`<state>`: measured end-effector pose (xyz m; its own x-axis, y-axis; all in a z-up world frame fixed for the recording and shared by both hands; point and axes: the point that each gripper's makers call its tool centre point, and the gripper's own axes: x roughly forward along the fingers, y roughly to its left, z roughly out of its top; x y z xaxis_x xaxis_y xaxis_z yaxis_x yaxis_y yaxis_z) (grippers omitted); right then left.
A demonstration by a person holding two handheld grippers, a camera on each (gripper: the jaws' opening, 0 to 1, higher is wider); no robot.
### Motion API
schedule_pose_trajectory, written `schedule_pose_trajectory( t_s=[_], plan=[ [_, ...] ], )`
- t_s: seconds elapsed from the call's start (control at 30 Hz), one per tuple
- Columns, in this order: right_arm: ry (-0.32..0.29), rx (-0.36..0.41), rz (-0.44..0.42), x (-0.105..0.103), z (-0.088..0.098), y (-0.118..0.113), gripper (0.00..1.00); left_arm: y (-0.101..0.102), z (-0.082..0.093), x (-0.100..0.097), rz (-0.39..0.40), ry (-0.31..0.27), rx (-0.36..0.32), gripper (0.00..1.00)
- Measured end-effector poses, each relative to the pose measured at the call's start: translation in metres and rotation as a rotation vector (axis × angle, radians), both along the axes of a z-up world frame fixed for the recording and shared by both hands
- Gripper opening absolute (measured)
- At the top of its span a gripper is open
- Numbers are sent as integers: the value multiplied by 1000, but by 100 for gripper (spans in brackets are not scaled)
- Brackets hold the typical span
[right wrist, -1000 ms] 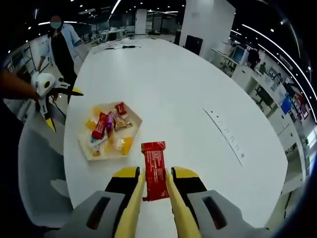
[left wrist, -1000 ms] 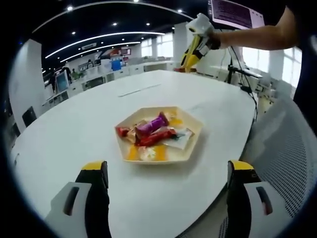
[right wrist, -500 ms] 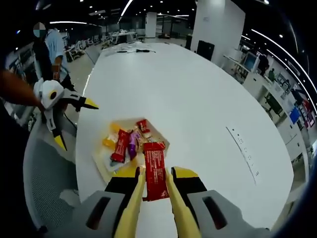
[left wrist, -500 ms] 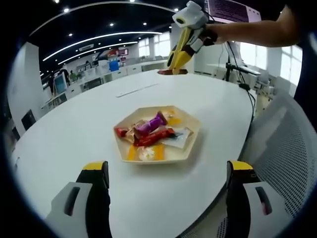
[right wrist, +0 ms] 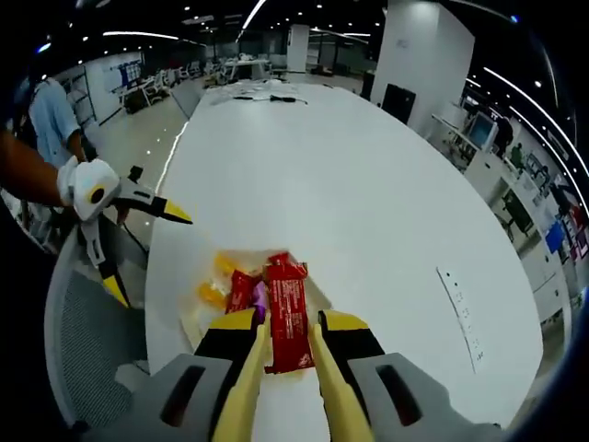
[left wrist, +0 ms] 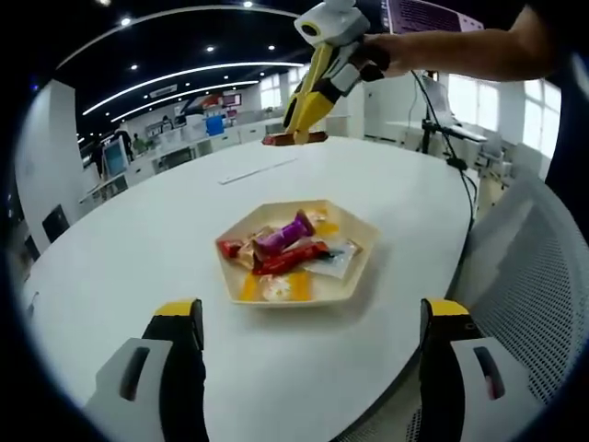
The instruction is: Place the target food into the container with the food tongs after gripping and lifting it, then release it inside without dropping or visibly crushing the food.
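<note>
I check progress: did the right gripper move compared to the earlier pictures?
Yes. In the left gripper view the right gripper, shut on the red bar, went leftward along the table's far edge, toward the tray.

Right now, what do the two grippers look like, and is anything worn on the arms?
The left gripper has black jaws capped in yellow on pale grey bodies with dark slots. The right gripper has yellow jaws over black and yellow pads and grey slotted bodies; seen from the left gripper view, its head is white. Both forearms look bare. No cables or markings are visible.
</note>
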<state>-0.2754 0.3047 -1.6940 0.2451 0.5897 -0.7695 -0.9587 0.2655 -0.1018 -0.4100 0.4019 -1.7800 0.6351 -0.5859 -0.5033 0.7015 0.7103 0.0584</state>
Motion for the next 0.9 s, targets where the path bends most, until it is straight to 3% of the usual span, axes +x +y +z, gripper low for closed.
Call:
schedule_pose_trajectory(
  t_s=[0.17, 0.37, 0.53, 0.7, 0.9],
  plan=[
    [-4, -10, 26, 3, -8, 6, 26, 0, 2, 1, 3, -7, -3, 94],
    [-1, 34, 24, 5, -3, 6, 27, 0, 1, 1, -1, -6, -7, 94],
    [-28, 67, 27, 6, 7, 4, 28, 0, 2, 1, 0, -6, -8, 94],
    [-104, 142, 82, 3, 23, 7, 28, -2, 1, 0, -8, -3, -5, 94],
    [-121, 204, 90, -4, 37, 4, 28, -1, 1, 1, 3, 0, -10, 95]
  ],
)
